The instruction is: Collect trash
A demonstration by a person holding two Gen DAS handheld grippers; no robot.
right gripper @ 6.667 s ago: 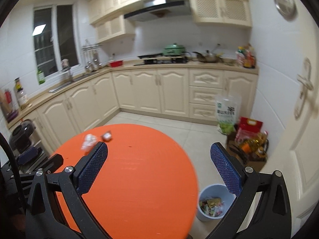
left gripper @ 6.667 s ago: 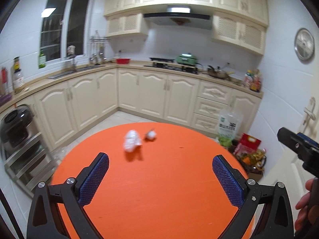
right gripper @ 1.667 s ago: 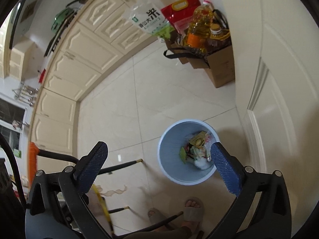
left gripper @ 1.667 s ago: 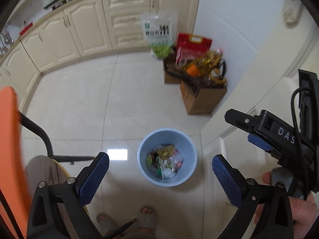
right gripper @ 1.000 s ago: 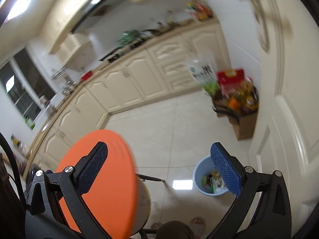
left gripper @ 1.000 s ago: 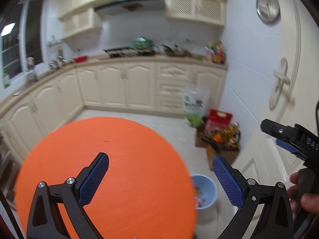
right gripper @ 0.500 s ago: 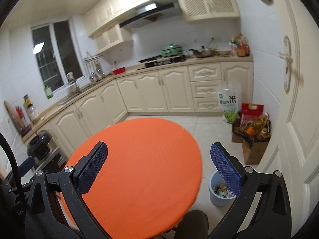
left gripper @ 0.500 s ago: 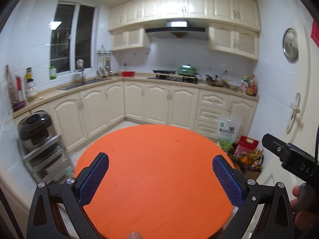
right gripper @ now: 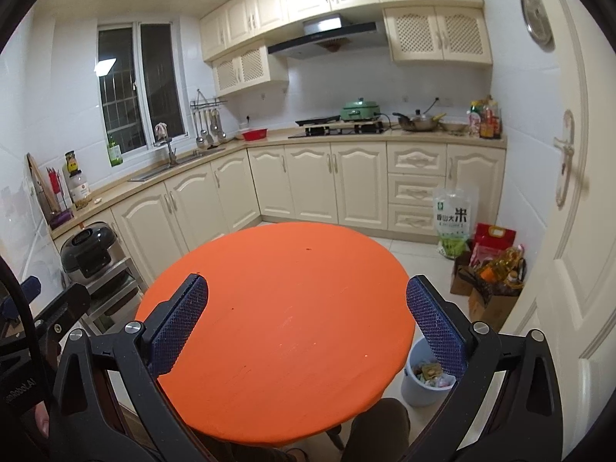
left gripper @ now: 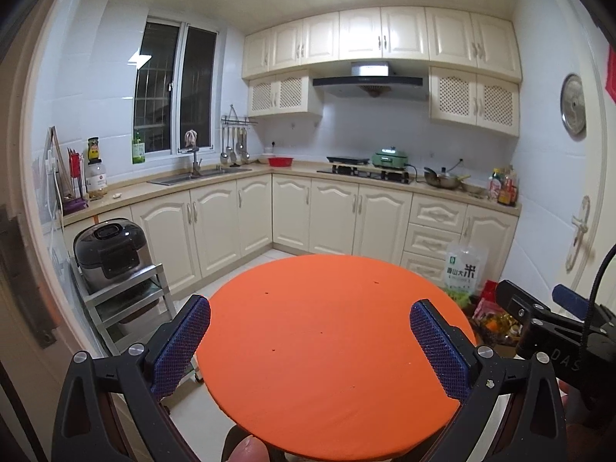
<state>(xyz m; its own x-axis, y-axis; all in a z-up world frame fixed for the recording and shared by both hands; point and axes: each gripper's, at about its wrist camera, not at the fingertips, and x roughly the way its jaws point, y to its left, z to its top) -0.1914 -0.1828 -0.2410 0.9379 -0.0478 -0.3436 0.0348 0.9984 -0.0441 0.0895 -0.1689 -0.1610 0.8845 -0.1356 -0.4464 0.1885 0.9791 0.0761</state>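
Both the left gripper (left gripper: pixel 310 342) and the right gripper (right gripper: pixel 307 317) had their jaws spread wide, holding nothing, above the orange table (right gripper: pixel 281 308). The trash (right gripper: pixel 429 371) lay in the blue bin (right gripper: pixel 414 389) on the floor at the table's four o'clock.

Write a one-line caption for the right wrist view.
Open right claw above the bare orange table; blue trash bin holding trash on the floor.

My left gripper (left gripper: pixel 310 340) has a black plastic frame with silver screws, and its two fingers carry blue pads (left gripper: pixel 437 348) with a fine grid texture. My right gripper (right gripper: pixel 306 321) is built the same way. Its black body shows white letters "DAS", and a thin black cable (left gripper: pixel 595 296) curves above it.
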